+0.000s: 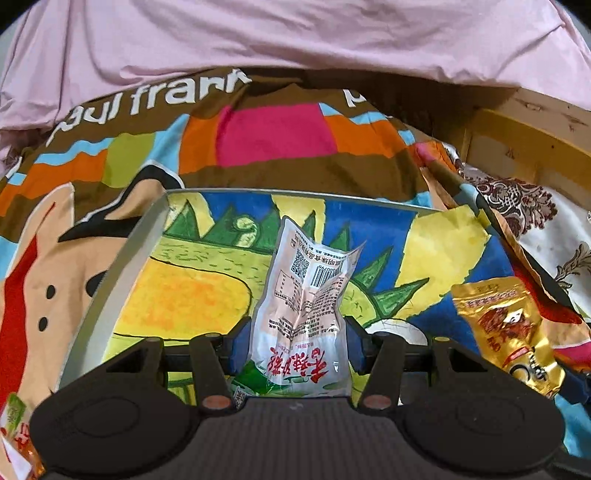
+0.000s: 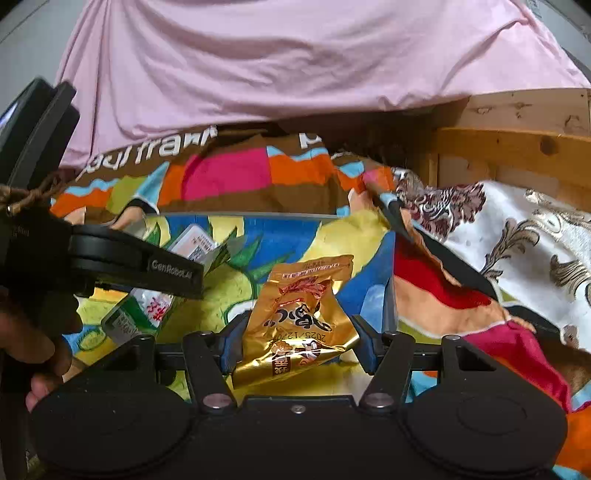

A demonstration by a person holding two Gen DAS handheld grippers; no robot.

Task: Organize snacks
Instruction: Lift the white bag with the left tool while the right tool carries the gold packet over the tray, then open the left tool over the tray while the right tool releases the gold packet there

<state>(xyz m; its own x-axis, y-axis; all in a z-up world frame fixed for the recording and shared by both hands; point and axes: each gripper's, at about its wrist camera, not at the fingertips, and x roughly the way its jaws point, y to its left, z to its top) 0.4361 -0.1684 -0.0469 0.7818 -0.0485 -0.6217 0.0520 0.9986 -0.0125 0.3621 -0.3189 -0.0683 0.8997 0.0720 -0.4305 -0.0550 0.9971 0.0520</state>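
Observation:
My left gripper [image 1: 295, 343] is shut on a white and pink snack packet [image 1: 306, 295] with red characters and a barcode, held over a colourful tray [image 1: 110, 280] with a grey rim. My right gripper [image 2: 297, 345] is shut on a gold foil snack packet [image 2: 299, 325], held over the same tray's right part [image 2: 389, 306]. The gold packet also shows at the right in the left wrist view [image 1: 509, 328]. The left gripper's body [image 2: 110, 266] crosses the left of the right wrist view, with its white packet [image 2: 147, 306] partly hidden behind it.
The tray lies on a patterned bedspread [image 1: 273, 136] under a pink sheet [image 1: 295, 33]. A wooden bed frame [image 2: 517, 147] and a white and gold brocade cloth [image 2: 517, 240] are at the right. Another small snack packet [image 1: 14, 421] lies at the lower left.

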